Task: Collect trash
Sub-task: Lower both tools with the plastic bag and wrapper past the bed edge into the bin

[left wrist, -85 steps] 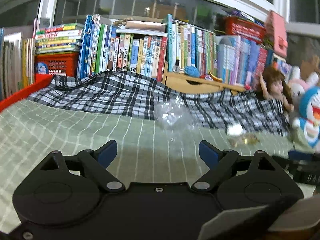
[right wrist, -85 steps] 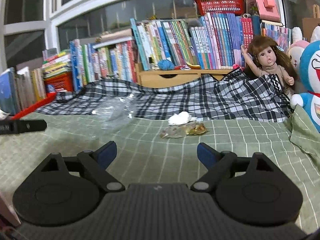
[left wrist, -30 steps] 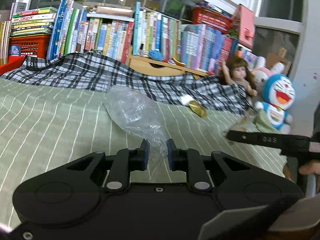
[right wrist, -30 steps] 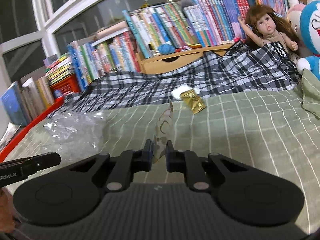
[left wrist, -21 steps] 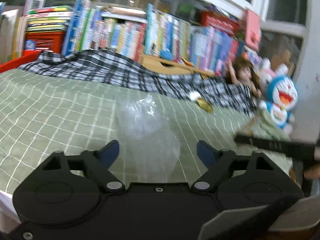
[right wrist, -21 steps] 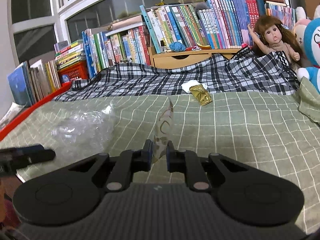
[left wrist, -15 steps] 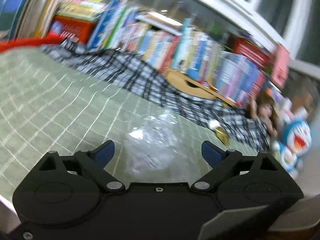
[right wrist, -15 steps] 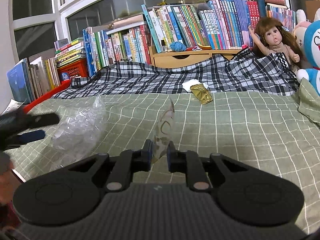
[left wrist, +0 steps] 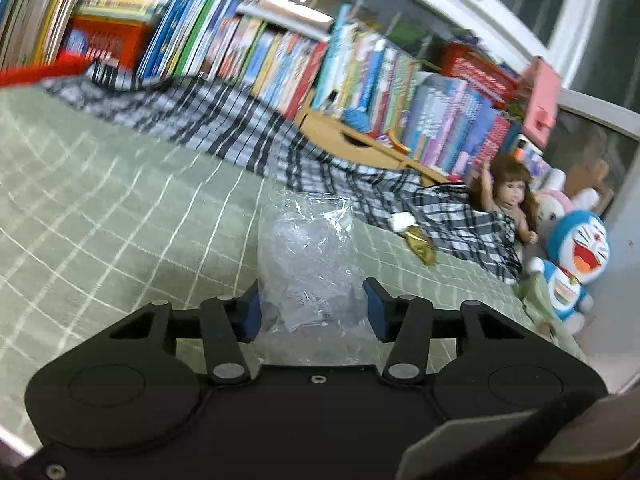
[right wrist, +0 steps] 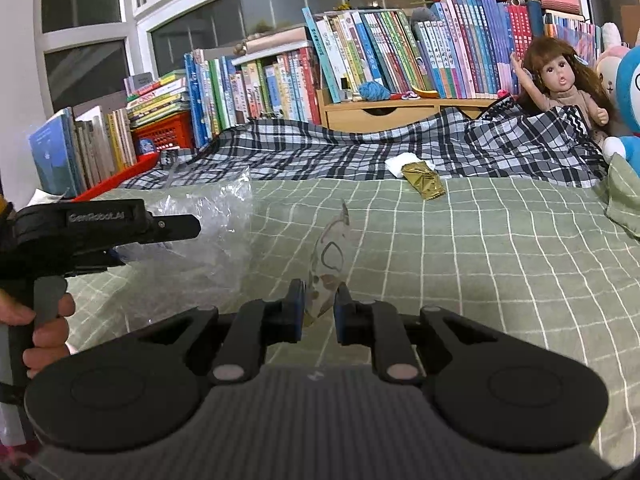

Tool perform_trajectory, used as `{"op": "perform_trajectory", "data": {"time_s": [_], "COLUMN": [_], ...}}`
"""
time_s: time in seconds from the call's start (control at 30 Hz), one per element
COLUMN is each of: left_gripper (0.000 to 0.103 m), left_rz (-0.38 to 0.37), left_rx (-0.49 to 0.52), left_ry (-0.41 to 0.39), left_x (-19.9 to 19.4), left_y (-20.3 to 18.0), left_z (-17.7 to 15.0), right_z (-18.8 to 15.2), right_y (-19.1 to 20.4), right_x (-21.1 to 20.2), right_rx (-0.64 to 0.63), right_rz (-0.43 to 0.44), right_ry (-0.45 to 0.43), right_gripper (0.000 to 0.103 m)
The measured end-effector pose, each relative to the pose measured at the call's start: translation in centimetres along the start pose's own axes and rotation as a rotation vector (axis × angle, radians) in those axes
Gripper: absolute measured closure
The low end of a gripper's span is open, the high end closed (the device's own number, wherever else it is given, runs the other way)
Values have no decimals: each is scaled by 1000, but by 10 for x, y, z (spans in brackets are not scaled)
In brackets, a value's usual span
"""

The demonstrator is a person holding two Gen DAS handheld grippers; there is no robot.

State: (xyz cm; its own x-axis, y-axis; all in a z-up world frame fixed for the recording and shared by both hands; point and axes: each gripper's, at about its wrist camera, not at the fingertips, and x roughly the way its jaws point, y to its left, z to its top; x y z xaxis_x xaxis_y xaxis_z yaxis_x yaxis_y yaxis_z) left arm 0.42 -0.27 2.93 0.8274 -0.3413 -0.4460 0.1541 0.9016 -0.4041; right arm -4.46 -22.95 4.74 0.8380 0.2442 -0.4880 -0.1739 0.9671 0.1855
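Trash lies scattered on the green checked bedspread [right wrist: 500, 240], which fills most of what I can see, with a black-and-white plaid blanket [right wrist: 360, 152] rumpled along its far edge and a long row of books [right wrist: 360, 60] behind that. A doll [right wrist: 560, 80] and a blue plush [left wrist: 576, 256] sit at the right end of the blanket. The biggest piece of trash is a crumpled clear plastic bag [left wrist: 308, 264], standing up between the blue pads of the left gripper [left wrist: 312, 316]; its jaws have just been closing from wide open and now stand about half apart, each pad against a side of the bag, so it looks lightly caught rather than squeezed flat. In the right wrist view that same bag [right wrist: 208, 240] bulges beyond the left gripper [right wrist: 176, 228], whose handle is held by a hand [right wrist: 44, 324]. The right gripper [right wrist: 318, 308] has its jaws nearly together, pinching the lower end of a thin clear wrapper [right wrist: 330, 264] that sticks up, tilted, above the bedspread. Farther back, right where bedspread meets blanket, a gold wrapper [right wrist: 424, 180] lies touching a small white wad [right wrist: 400, 162], well apart from both grippers.
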Motion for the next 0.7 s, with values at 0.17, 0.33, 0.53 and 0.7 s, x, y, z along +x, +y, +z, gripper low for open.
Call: {"op": "perform_trajectory", "data": {"time_s": [0.17, 0.33, 0.53, 0.7], "left_gripper": [55, 54, 54, 53], "left_rz": [-20, -42, -50, -3], "left_rx": [76, 179, 207, 196], "left_ry": [-47, -83, -69, 2], "left_x": [-51, -113, -167, -190], "left_y": [-14, -21, -14, 0], "left_z": [-10, -40, -80, -112], "right_z": [-10, -30, -61, -90], "right_y": [14, 27, 43, 52], "right_x": [-23, -45, -65, -76], "right_rx": [-13, -9, -41, -57], "right_rz": [22, 53, 59, 67], "right_ry": [-22, -22, 11, 69], "right_gripper": [81, 81, 81, 81]}}
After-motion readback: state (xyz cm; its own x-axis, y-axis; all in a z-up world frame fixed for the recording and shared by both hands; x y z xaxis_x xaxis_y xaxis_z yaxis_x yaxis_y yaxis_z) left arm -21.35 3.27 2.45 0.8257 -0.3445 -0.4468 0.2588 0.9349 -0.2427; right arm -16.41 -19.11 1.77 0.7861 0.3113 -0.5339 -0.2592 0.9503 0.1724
